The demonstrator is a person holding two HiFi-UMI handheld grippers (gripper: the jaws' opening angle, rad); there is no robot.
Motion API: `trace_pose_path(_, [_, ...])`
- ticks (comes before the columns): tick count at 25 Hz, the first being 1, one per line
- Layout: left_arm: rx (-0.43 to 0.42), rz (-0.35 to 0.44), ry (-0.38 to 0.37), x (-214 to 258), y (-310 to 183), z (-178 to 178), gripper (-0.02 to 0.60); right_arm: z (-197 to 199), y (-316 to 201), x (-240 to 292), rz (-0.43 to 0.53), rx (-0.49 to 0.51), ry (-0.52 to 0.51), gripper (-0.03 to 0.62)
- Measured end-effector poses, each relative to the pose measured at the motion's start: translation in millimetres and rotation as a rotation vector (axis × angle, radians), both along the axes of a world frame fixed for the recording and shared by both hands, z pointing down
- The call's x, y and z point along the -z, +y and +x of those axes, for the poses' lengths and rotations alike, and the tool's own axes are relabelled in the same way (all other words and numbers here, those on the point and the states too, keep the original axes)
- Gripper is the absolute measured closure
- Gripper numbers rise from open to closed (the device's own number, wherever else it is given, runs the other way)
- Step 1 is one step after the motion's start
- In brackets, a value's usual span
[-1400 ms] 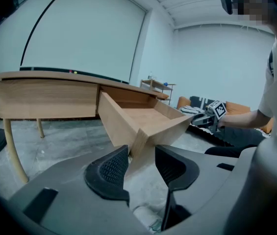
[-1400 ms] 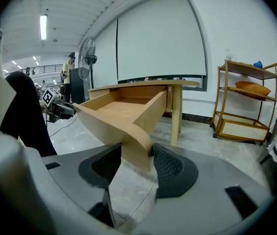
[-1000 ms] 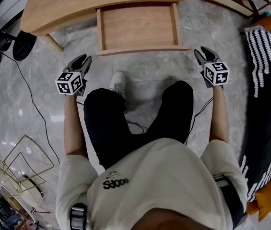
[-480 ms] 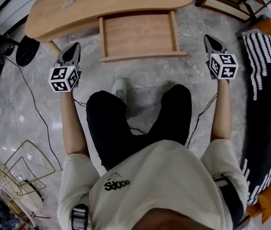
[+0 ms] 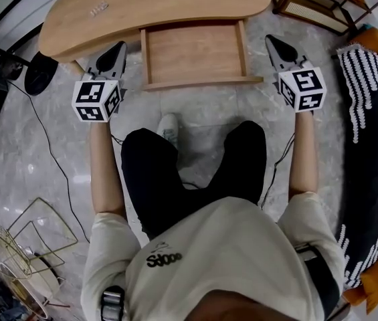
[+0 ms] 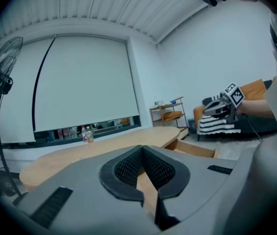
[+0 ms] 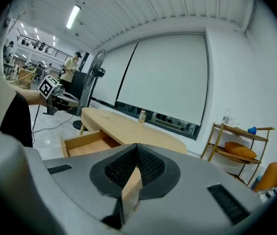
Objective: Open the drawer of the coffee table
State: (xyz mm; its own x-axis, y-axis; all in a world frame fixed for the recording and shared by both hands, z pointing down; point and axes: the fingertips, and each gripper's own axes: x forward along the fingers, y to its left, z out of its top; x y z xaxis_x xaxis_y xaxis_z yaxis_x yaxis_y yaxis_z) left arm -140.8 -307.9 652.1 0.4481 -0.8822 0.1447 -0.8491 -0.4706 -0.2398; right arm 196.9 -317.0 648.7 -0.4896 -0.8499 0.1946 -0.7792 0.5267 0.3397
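**Head view:** Since a second ago both tools have gone up and farther from the person. Their jaws stood apart then; now they are pressed together with nothing in them. The left gripper (image 5: 117,49) is near the left side of the drawer (image 5: 192,49). The right gripper (image 5: 272,43) is near its right side. The drawer is still pulled out from under the coffee table (image 5: 155,5), toward the person. It is a flat, bare box of light wood. The table top is smooth light wood with round ends. The floor (image 5: 35,146) is shiny grey stone.

**Left gripper view:** The dark, bumpy pads (image 6: 128,166) meet at their tips and pinch nothing. Far behind them lie the long wood top and, at the right, the open drawer. A round wire fan (image 6: 1,82) stands at the left.

**Right gripper view:** These jaws are pressed together too, and hold nothing. The open drawer lies at the left. A thin-legged wooden shelf (image 7: 236,141) stands far right.
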Motion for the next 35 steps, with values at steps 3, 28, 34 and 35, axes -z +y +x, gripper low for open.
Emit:
trace_pose_path(3, [-0.033, 0.009, -0.028, 4.8, 2.6, 17.4, 0.563, -17.4, 2.9, 8.8, 0.015, 0.031, 0.002, 0.588])
trace_pose_path(28, [-0.058, -0.006, -0.026, 109.7, -119.7, -20.3, 0.563, -37.8, -88.8, 107.8, -0.058, -0.071, 0.073, 0.588])
trace_pose_path(34, [-0.071, -0.065, -0.051, 212.8, -138.1, -41.4, 0.563, -70.3, -110.2, 223.5, -0.113, -0.055, 0.076, 0.588])
trace_pose_path(35, [-0.068, -0.076, -0.05, 228.2, -141.5, -45.8, 0.563, -74.8, -114.5, 242.3, -0.12, -0.054, 0.077, 0.588])
